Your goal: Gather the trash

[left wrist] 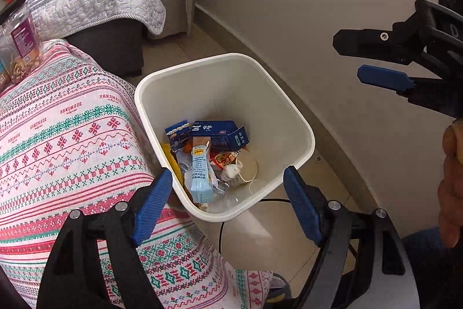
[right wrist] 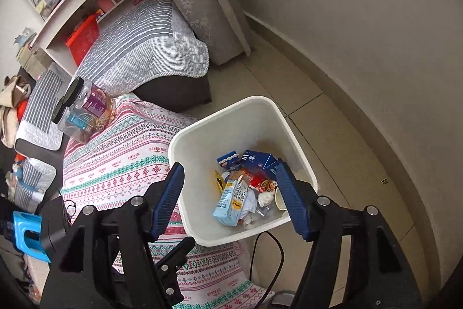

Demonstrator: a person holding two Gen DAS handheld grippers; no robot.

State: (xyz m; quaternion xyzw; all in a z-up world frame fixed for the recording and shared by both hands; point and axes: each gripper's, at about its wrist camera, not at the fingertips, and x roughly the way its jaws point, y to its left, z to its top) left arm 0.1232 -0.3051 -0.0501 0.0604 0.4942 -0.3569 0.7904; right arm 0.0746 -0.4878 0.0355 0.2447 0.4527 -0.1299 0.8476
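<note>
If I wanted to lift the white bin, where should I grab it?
Grab the white bin by its top rim, coming down from above on the near edge. The rim is thin, bare and open, so one finger can go inside and one outside. The walls are wide and smooth, too broad to pinch. Both the left gripper and right gripper are open above it.
</note>
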